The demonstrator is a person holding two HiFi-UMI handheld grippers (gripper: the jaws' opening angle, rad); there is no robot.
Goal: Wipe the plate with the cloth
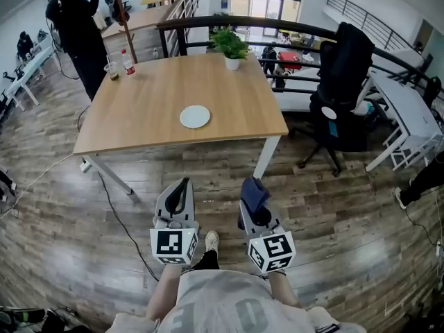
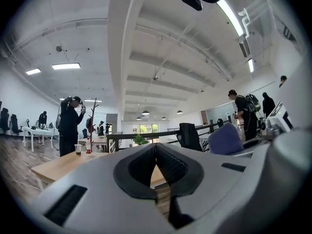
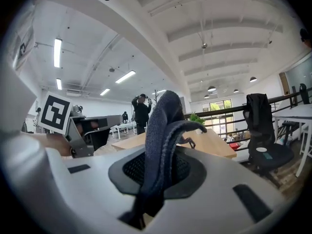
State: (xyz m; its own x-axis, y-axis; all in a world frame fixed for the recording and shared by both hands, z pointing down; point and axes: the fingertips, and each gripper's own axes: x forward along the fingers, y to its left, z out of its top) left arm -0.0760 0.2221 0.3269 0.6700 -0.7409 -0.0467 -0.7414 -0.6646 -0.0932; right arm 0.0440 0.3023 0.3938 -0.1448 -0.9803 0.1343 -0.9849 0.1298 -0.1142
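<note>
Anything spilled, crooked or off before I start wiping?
Nothing stands out. The round white plate lies flat on the wooden table, the dark blue cloth is clamped in the right gripper, and the left gripper is shut, empty.

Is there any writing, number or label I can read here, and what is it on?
"0": a large figure on the person's shirt, as far as it shows; the rest is creased and cut off.
Marker cubes: black-and-white square patterns, no words.
Bottle label: too small to read.

- Desk (image 1: 139, 109): pale wood, smooth matt top.
- Plate (image 1: 195, 116): white, smooth.
- Cloth (image 3: 163, 126): dark blue ribbed fabric.
- Floor (image 1: 333, 207): wood planks, slight sheen.
- Left gripper (image 2: 156, 147): grey matt plastic, black textured jaws.
</note>
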